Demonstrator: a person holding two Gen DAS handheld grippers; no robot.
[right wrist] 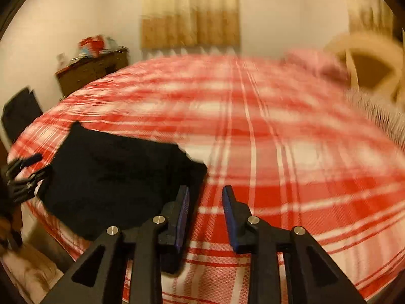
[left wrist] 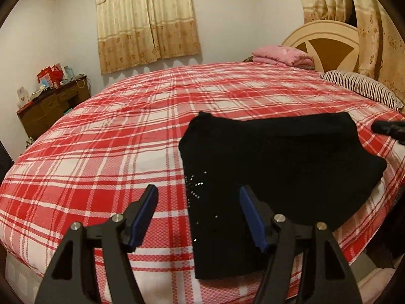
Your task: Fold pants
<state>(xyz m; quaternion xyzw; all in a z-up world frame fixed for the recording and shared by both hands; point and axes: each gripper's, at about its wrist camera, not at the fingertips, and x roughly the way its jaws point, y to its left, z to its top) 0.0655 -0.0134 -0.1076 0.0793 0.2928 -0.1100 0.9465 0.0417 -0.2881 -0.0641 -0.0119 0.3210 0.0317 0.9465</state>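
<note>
While the black pants [left wrist: 278, 157] lie folded into a compact bundle on the red-and-white plaid bedspread [left wrist: 114, 136], near the bed's front edge, both of your tools hang above them with nothing in their grip. Your left gripper [left wrist: 198, 206] has its blue-padded fingers [left wrist: 144, 210] spread wide, one over bare plaid and the other over the left part of the pants; whether it touches the cloth cannot be told. Your right gripper [right wrist: 205, 204] shows a narrower gap, yet its fingers are plainly parted, and the plaid shows between them. In the right wrist view, which is blurred, the pants [right wrist: 114, 177] sit to the left of that gripper, with your left gripper's fingertips just at their far left edge. Small shiny studs [left wrist: 195, 185] dot the pants near the left corner. At the head of the bed you have a striped pillow [left wrist: 362, 88], a folded pink blanket [left wrist: 283, 55] and a cream headboard [left wrist: 326, 35]. A wooden dresser [left wrist: 50, 103] stands against the far wall, under beige curtains [left wrist: 146, 22].
</note>
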